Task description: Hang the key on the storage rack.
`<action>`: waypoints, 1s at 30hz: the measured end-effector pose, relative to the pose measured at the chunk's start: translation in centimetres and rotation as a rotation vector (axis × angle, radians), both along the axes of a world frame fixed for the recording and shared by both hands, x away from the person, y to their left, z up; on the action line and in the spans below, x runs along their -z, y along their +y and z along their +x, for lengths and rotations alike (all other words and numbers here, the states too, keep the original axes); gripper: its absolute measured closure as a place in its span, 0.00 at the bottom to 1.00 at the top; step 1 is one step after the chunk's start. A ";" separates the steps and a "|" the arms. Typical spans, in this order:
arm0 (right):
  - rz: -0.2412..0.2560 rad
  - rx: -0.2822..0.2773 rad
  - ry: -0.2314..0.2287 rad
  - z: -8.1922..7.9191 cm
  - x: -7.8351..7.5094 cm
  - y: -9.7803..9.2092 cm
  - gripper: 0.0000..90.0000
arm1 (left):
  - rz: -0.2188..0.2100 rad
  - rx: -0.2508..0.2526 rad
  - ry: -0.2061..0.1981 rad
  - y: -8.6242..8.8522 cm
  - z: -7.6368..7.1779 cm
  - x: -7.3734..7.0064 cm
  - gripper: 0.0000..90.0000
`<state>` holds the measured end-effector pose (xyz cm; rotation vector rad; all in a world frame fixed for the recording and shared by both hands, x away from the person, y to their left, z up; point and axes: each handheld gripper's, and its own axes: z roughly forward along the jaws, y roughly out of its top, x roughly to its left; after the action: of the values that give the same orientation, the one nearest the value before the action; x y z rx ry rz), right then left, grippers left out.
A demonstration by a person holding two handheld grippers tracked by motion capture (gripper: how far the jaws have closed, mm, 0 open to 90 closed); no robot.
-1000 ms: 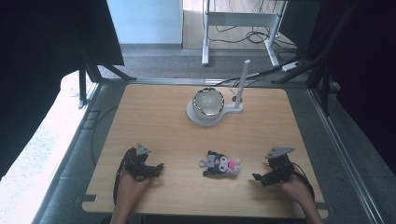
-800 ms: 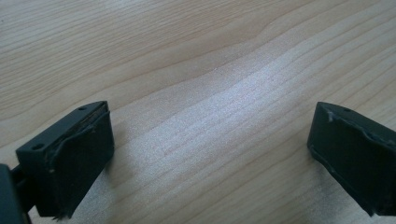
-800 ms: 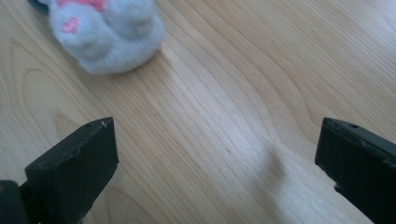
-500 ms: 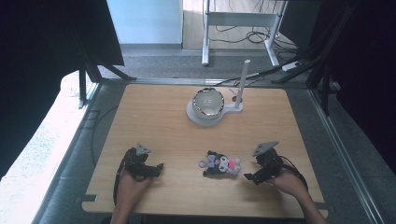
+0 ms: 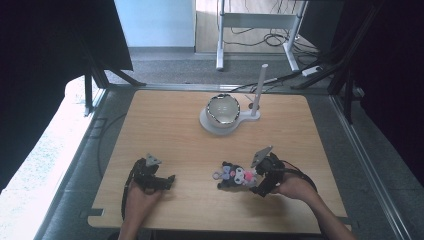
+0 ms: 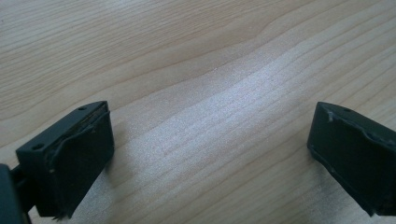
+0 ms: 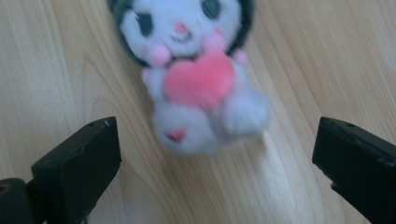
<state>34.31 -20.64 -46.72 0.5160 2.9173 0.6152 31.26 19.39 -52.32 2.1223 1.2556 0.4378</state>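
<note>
A small plush doll (image 5: 234, 176) with a black hood, white face and pink heart lies on the wooden table (image 5: 170, 125) near the front, right of centre. In the right gripper view the doll (image 7: 198, 79) lies face up just beyond the two wide-apart jaws. My right gripper (image 5: 255, 181) is open, right beside the doll's lower end, its fingers apart from it. My left gripper (image 5: 167, 181) rests low at the front left, open, with bare wood (image 6: 210, 121) between its jaws.
A white stand (image 5: 227, 122) with a shiny metal bowl (image 5: 223, 109) and an upright white post (image 5: 258, 90) sits at the back centre of the table. Beyond the table stand a white frame and floor cables (image 5: 260, 30).
My right gripper has moved left along the front of the table, up to the plush doll. The left gripper has stayed put.
</note>
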 end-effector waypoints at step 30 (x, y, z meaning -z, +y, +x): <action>-0.277 -0.155 0.091 2.5 0.0 6.7 0.41 | -0.001 0.000 0.000 0.0 0.0 0.0 0.01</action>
<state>36.85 -13.90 -46.77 0.2948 3.0783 0.1992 31.25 19.39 -52.32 2.1218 1.2559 0.4374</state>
